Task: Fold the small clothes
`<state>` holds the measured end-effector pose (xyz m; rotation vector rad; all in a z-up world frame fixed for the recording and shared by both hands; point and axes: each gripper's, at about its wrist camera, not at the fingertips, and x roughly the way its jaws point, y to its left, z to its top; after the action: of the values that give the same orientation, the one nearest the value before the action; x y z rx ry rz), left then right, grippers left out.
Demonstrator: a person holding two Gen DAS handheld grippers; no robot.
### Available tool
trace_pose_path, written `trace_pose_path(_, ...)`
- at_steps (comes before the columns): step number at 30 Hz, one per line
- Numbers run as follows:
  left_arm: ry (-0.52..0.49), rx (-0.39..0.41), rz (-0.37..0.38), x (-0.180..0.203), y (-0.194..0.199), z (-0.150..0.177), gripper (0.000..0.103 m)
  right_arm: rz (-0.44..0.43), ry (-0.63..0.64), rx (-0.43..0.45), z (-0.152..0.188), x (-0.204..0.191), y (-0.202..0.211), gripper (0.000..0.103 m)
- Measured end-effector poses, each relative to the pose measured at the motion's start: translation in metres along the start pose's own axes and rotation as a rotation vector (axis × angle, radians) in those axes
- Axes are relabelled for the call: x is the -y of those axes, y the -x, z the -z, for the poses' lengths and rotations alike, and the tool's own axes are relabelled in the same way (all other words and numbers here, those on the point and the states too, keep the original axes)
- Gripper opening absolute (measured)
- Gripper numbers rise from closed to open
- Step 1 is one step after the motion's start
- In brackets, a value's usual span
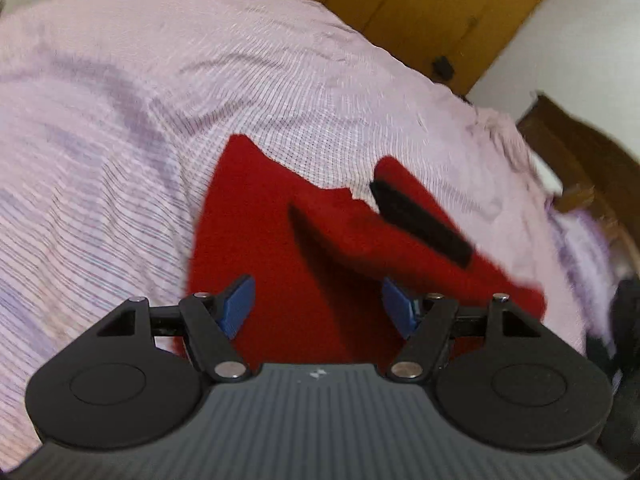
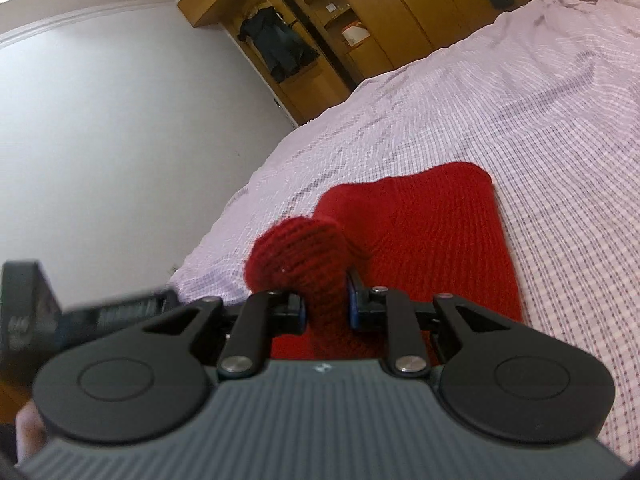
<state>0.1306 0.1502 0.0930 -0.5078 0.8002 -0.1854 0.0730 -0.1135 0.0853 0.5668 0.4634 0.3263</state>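
Pinching a raised fold of the red knit, the right tongs hold it above the bed. Left tongs hover wide and empty over the knit lying there.

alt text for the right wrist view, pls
The right gripper is shut on a bunched fold of a red knitted garment, lifting it off a bed with a pink checked sheet. The rest of the garment lies flat on the sheet; a wooden wardrobe stands behind.
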Motion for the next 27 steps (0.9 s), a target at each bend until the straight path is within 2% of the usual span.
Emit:
trace_pose_path(5, 0.157, -0.026, 0.019, -0.007, -0.029, -0.003, 0.074, -0.005, 0.019, 0.022, 0.006, 0.005, 0.005, 0.021)
trace_pose_path(11, 0.178, -0.001, 0.039, 0.0, -0.046, -0.009, 0.074, -0.021, 0.004, 0.027, 0.01, 0.014, 0.008, 0.021)
trace_pose_path(15, 0.17, 0.013, 0.068, 0.006, -0.042, -0.005, 0.074, -0.031, -0.014, 0.042, 0.008, 0.019, 0.012, 0.021)
trace_pose_path(18, 0.155, 0.014, 0.05, 0.011, -0.047, -0.004, 0.074, -0.037, -0.018, 0.044, 0.009, 0.02, 0.012, 0.021)
trace_pose_path(22, 0.237, -0.002, 0.074, 0.009, -0.059, -0.005, 0.073, -0.034, -0.02, 0.051, 0.014, 0.02, 0.013, 0.021)
trace_pose_path(23, 0.242, 0.0, 0.078, 0.01, -0.062, -0.006, 0.07, -0.033, -0.018, 0.052, 0.015, 0.02, 0.013, 0.021)
trace_pose_path(24, 0.246, 0.001, 0.085, 0.009, -0.065, -0.007, 0.057, -0.031, -0.015, 0.052, 0.015, 0.02, 0.013, 0.021)
trace_pose_path(25, 0.255, -0.004, 0.099, 0.008, -0.068, -0.007, 0.049, -0.031, -0.012, 0.049, 0.015, 0.019, 0.013, 0.021)
trace_pose_path(27, 0.281, -0.022, 0.129, 0.006, -0.074, -0.007, 0.019, -0.023, 0.01, 0.045, 0.016, 0.016, 0.013, 0.021)
